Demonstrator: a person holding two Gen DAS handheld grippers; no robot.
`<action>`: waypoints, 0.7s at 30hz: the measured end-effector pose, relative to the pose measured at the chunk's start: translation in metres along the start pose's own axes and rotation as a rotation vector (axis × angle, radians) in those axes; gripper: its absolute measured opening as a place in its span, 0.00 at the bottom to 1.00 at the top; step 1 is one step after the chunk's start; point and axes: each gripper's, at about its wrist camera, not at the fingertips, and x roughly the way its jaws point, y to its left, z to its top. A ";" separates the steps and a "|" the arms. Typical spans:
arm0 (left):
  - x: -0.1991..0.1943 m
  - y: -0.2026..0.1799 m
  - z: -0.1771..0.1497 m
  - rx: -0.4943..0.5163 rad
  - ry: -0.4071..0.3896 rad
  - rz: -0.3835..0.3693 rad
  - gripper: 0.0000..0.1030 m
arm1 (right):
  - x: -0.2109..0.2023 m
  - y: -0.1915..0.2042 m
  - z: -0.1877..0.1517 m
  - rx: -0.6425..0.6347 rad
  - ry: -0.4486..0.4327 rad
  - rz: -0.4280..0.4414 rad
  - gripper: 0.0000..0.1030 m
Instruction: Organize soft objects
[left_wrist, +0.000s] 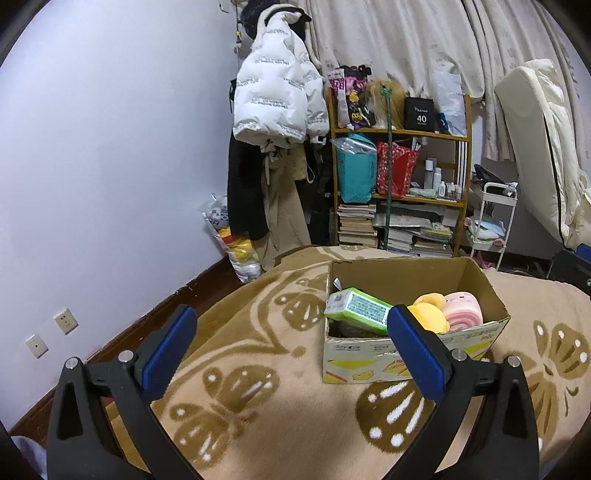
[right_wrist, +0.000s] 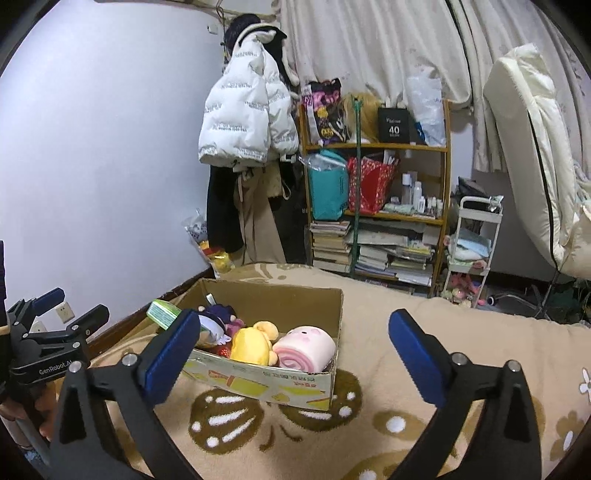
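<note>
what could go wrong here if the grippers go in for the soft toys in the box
The green packet leans over the cardboard box rim, so a nudge could tip it out. The yellow plush and pink roll plush sit pressed together, so one grab may drag both. The light box could slide on the blanket.

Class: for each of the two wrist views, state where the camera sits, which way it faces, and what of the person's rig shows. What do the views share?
Left wrist: on the left gripper, facing the brown cardboard box ahead-right; its own open fingers show.
Right wrist: on the right gripper, box ahead-left; own open fingers and the left gripper show.
Shared: box, yellow plush toy, pink roll-shaped plush, wooden shelf.
</note>
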 end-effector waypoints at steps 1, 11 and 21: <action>-0.004 0.001 0.000 0.001 -0.004 0.002 0.99 | -0.002 0.000 -0.001 -0.002 -0.002 0.000 1.00; -0.025 0.008 -0.002 -0.012 -0.032 0.027 0.99 | -0.019 0.003 -0.015 0.007 -0.006 -0.019 1.00; -0.022 0.007 -0.007 -0.004 -0.008 -0.035 0.99 | -0.020 0.000 -0.023 0.008 0.000 -0.039 1.00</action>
